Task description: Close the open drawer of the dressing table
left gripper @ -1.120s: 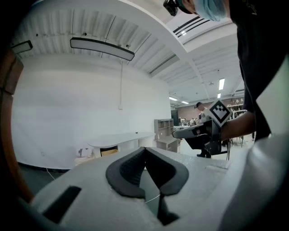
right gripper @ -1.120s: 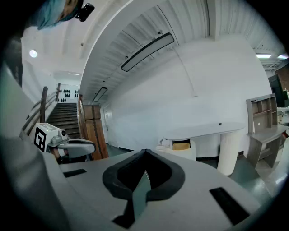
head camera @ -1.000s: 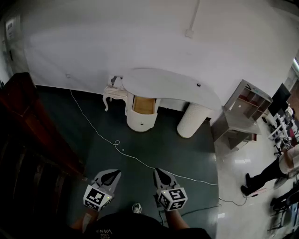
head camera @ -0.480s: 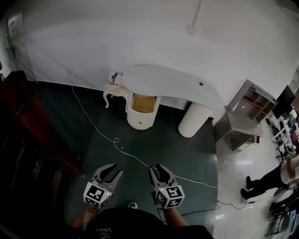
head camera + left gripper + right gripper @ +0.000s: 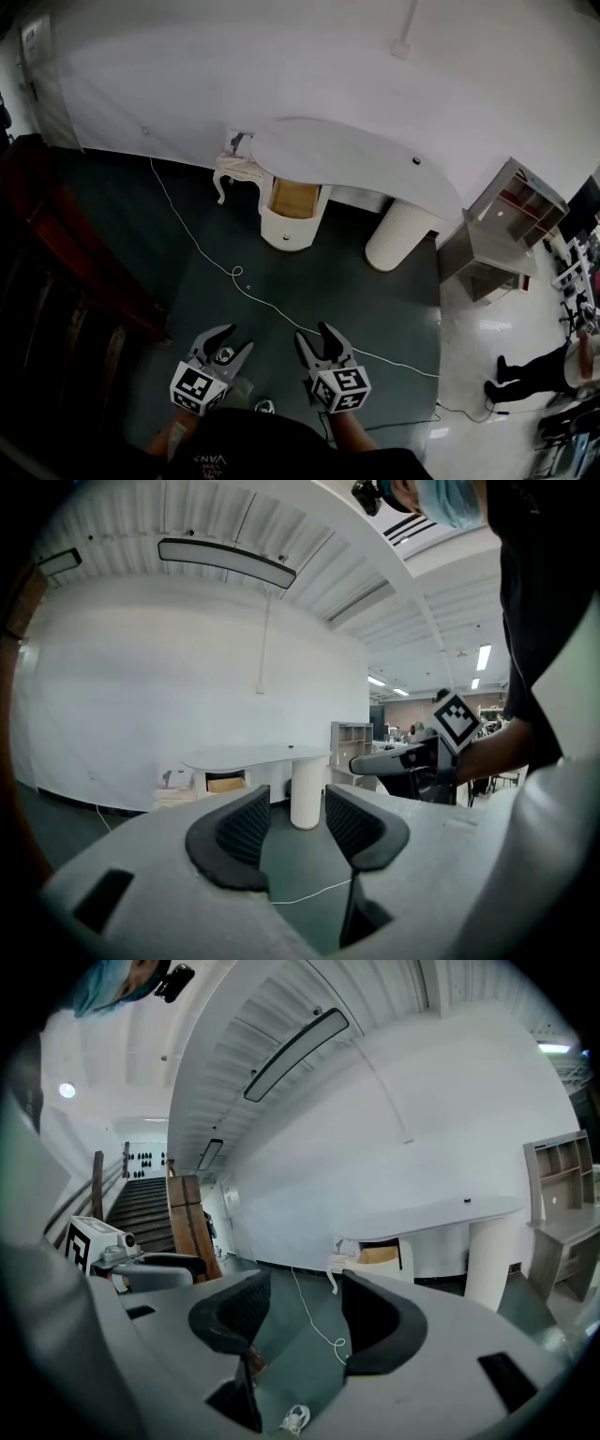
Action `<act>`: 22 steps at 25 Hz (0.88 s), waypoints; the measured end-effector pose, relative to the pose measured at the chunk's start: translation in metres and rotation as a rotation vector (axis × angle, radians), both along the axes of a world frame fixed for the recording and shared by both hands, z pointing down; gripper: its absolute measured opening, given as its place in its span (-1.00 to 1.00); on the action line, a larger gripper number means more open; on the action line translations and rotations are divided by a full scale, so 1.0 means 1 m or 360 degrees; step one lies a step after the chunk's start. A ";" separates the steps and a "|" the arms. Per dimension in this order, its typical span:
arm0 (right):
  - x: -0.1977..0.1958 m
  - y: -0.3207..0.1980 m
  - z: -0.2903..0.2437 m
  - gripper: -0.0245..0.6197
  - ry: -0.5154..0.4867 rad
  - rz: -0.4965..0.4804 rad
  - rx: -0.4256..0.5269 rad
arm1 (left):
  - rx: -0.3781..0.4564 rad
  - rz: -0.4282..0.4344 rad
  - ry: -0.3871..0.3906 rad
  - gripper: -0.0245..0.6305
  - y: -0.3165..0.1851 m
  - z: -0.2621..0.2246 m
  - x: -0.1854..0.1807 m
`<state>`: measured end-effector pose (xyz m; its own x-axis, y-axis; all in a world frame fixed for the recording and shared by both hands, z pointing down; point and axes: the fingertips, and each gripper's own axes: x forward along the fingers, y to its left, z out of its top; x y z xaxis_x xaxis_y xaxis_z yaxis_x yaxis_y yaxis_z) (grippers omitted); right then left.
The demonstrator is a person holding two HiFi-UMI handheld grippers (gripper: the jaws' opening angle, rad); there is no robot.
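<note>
Drawer (image 5: pixel 293 199) stands open in the dressing table (image 5: pixel 349 157) against the far wall (image 5: pixel 281 66), well apart from you. Your left gripper (image 5: pixel 226 339) is released, jaws just spread wide, nothing between them. Your right gripper (image 5: pixel 313 334) is likewise unclenched and empty, jaws just parted.

We tag the dressing table (image 5: pixel 347 155) as smooth white, matt top. Its right pedestal (image 5: pixel 401 234) is the same white, finely ribbed. The inside of the open drawer (image 5: pixel 293 199) looks like bare light wood. The floor (image 5: pixel 328 281) beneath is dark green and matt. The floor tiles (image 5: pixel 483 342) at right are pale and glossy, with light reflections. The staircase (image 5: pixel 56 253) at left is dark reddish wood with a slight sheen. The far wall (image 5: pixel 281 66) is matt white. The cable (image 5: pixel 236 272) is thin and white, and looks like plastic.
</note>
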<state>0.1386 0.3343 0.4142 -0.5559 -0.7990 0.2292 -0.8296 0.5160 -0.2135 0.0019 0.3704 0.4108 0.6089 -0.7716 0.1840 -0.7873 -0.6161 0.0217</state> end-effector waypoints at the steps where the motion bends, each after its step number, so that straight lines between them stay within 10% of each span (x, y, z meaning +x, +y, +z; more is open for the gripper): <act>1: -0.002 -0.005 0.000 -0.23 -0.0001 0.0002 -0.0007 | -0.0004 0.0004 0.0002 -0.38 -0.006 0.001 -0.001; 22: -0.042 -0.191 0.019 -0.23 0.0036 0.0252 -0.0115 | -0.0075 0.0250 -0.0053 -0.38 -0.210 0.019 -0.049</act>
